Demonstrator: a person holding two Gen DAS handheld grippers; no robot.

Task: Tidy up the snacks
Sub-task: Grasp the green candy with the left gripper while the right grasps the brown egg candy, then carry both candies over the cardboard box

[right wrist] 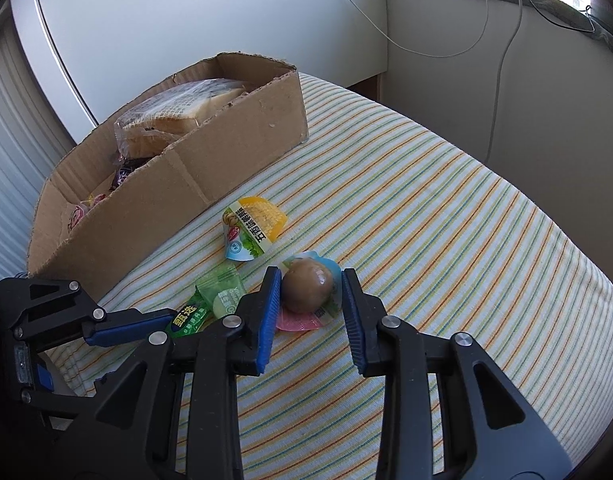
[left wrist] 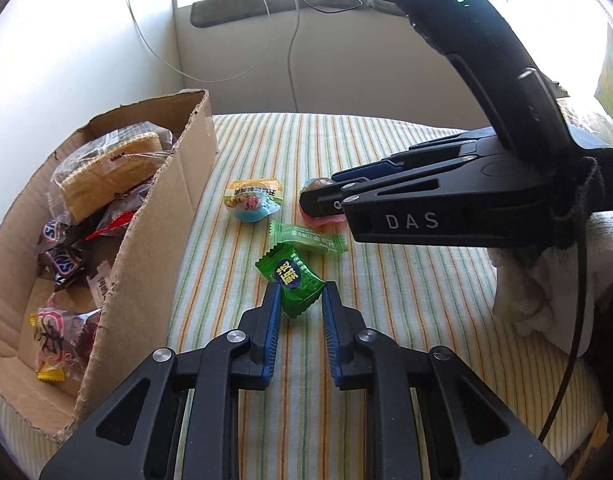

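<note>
Left wrist view: low and close over the striped cloth (left wrist: pixel 386 280), facing a window corner, cardboard box (left wrist: pixel 162 216) at its left. Right wrist view: slightly higher, close, angled toward the same cardboard box (right wrist: pixel 210 168) from its opposite long side. Shared ground: box, cloth beside it, loose snacks just beside the box; each view catches the other gripper.

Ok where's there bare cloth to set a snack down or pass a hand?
Free: striped cloth right of the cardboard box, beyond the egg pack, out to the far edge. Crowded: the strip beside the box, holding the yellow cup, green candies and both grippers.
</note>
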